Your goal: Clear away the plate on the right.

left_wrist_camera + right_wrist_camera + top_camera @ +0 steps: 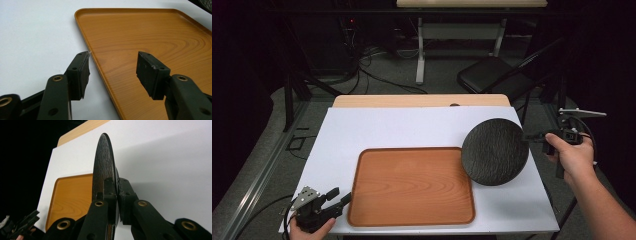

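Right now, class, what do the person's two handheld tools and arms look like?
Both the left tool and the right tool are black, with two flat-padded jaws, brass-coloured pivot rings, a grey three-cornered plate on top and a trailing black cable. The forearms are bare, with no sleeves showing.

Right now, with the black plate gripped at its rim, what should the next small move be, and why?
Probably carry the plate a little further left over the wooden tray and lower it there. The right gripper is shut on the plate's rim, and the plate overlaps only the tray's right edge. The tray is bare, and the left gripper waits open at the tray's left rim.
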Tool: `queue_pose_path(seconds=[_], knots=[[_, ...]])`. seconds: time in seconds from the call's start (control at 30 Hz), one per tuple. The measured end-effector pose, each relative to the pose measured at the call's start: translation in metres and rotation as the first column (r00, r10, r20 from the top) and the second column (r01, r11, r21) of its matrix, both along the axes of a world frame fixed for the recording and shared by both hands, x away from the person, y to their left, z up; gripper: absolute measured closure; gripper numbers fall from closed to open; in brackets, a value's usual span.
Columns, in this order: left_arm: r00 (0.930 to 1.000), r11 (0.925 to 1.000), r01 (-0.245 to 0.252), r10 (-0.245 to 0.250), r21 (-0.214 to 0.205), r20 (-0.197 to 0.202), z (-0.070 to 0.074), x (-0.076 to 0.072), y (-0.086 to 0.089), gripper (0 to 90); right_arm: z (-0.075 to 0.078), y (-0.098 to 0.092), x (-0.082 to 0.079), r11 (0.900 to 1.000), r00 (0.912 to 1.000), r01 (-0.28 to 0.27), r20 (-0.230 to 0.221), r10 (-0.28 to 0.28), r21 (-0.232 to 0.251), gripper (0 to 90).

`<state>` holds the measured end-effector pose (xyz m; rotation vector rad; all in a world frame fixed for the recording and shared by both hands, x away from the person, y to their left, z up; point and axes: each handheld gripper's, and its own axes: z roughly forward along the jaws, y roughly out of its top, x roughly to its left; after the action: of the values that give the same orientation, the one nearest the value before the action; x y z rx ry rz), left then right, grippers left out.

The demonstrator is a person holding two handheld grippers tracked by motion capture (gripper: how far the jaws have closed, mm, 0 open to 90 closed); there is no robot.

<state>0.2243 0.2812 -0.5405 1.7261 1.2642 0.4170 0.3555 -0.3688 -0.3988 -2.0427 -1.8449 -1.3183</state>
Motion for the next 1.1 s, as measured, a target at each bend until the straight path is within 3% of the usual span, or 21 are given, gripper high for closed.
queue_pose_path(seconds=[0.53,0.7,1.1], knots=[[1.0,1.0,0.002,-0.002,0.0,0.003,0.0,0.0,0.001,44.0,-0.005,0.052,0.009,0.9898,0.9907,-0.136,0.01,0.136,0.041,85.0],[1.0,1.0,0.001,-0.001,-0.001,0.001,0.0,0.0,0.001,44.0,-0.01,0.074,0.014,0.982,0.9847,-0.174,0.005,0.174,0.073,84.9],[1.0,1.0,0.004,-0.004,0.001,0.003,0.001,0.0,0.001,44.0,-0.02,0.116,0.018,0.9625,0.9654,-0.259,-0.007,0.261,0.079,84.5]])
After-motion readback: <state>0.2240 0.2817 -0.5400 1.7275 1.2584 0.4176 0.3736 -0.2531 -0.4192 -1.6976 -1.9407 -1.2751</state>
